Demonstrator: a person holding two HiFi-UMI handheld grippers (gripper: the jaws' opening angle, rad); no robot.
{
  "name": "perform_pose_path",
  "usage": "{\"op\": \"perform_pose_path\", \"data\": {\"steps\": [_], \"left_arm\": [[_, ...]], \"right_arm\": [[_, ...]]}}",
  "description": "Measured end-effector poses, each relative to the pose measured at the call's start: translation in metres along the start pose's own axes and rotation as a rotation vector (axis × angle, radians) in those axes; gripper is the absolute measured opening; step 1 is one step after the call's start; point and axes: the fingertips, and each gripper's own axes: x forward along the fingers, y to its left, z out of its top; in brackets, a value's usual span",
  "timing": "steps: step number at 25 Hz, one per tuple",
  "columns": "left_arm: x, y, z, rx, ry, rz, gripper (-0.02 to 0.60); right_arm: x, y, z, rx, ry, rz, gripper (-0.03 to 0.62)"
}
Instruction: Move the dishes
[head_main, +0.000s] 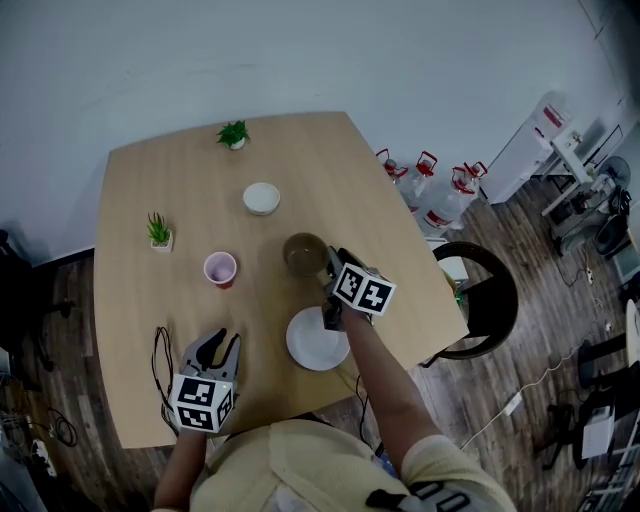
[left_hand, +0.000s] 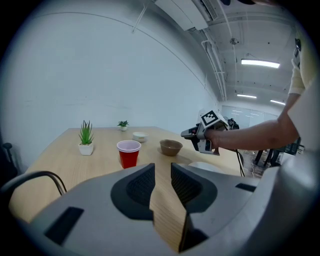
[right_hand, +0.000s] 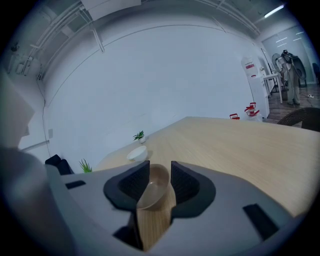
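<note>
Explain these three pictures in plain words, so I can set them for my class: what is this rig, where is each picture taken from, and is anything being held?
There is no robot here: a person holds a two-jaw gripper in each hand. One picture comes from a camera on the person's head, looking down on a wooden table. The other two come from cameras riding on the grippers, each looking along its own jaws. On the table stand a far plant, a near plant, a white bowl, a red cup, a brown bowl and a white plate. The left gripper is open and holds nothing. The right gripper is also open; the brown bowl shows in its gap, not gripped.
</note>
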Motion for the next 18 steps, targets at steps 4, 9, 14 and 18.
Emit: {"op": "perform_pose_path", "data": {"steps": [4,9,14,18], "left_arm": [[0.005,-0.004,0.001,0.002,0.005,-0.02,0.106],[0.012,-0.012,0.0,0.006,0.013,-0.054,0.106],[0.02,-0.019,-0.001,0.006,0.03,-0.085,0.106],[0.027,-0.027,-0.006,0.009,0.051,-0.114,0.106]], "right_arm": [[-0.022,0.001,0.005,-0.05,-0.007,0.008,0.126],[-0.053,-0.006,-0.007,-0.039,0.023,0.029,0.126],[-0.08,-0.023,-0.031,-0.032,0.083,0.022,0.125],[-0.098,-0.034,-0.048,-0.028,0.114,0.007,0.126]]}}
